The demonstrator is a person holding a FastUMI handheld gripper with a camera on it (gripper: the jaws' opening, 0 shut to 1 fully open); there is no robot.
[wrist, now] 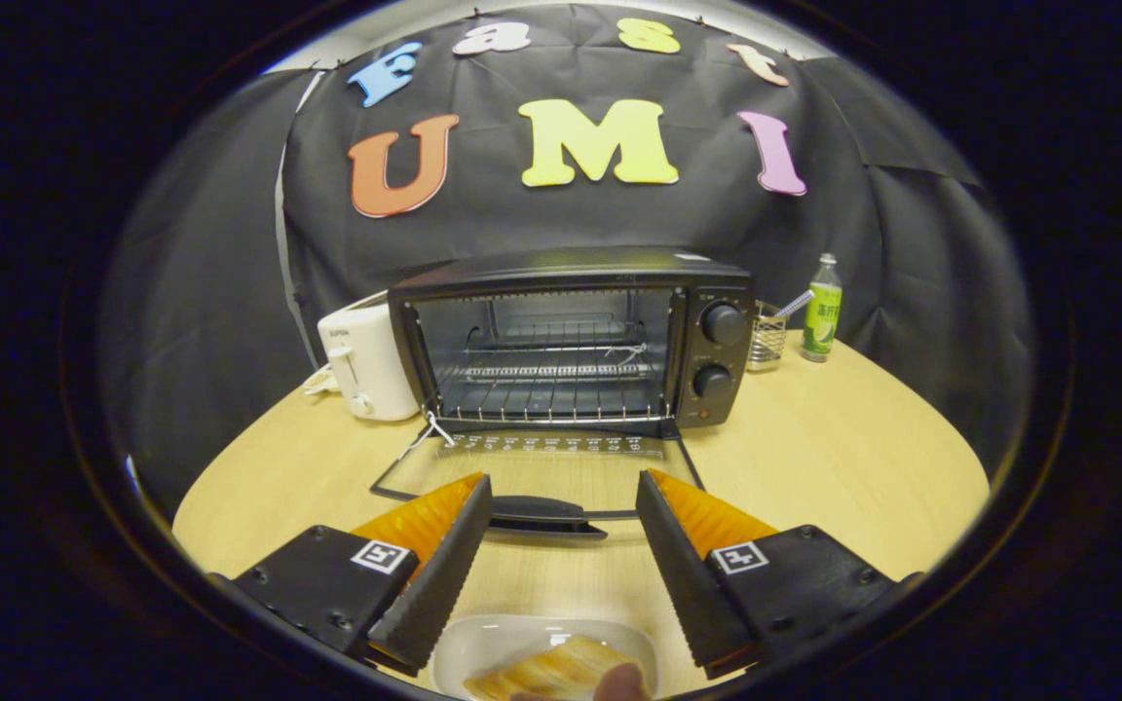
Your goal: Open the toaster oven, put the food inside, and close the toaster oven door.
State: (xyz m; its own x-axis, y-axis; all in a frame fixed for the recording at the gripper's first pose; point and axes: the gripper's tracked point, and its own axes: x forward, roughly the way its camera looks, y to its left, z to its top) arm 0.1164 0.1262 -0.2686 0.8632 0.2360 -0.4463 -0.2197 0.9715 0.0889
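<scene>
Right at the near edge of the desk (pixel 863 458) sits a white dish (pixel 483 647) with the food (pixel 546 670), pale golden slices, lying low between the fingers, and a fingertip (pixel 619 682) pokes in just beside it; the gripper (pixel 564 497) hangs above with its fingers spread wide and nothing between them, so nothing is held yet. Just ahead of the fingertips lies the toaster oven door (pixel 537 477), dropped flat on the desk with its dark handle (pixel 542 511) nearest us, so the opening looks done and the pick-up is the step in hand. Doing it well means dipping down and back toward the dish, straddling a slice squarely and closing gently, since it looks soft and crumbly. Beyond the door the toaster oven (pixel 571 341) gapes with its wire rack (pixel 551 375) bare; carry the food over the lowered door without clipping the handle. A white toaster (pixel 366 360) stands just beside the oven toward the far left edge, a wire cup (pixel 767 339) and a green bottle (pixel 822 310) toward the far right edge
</scene>
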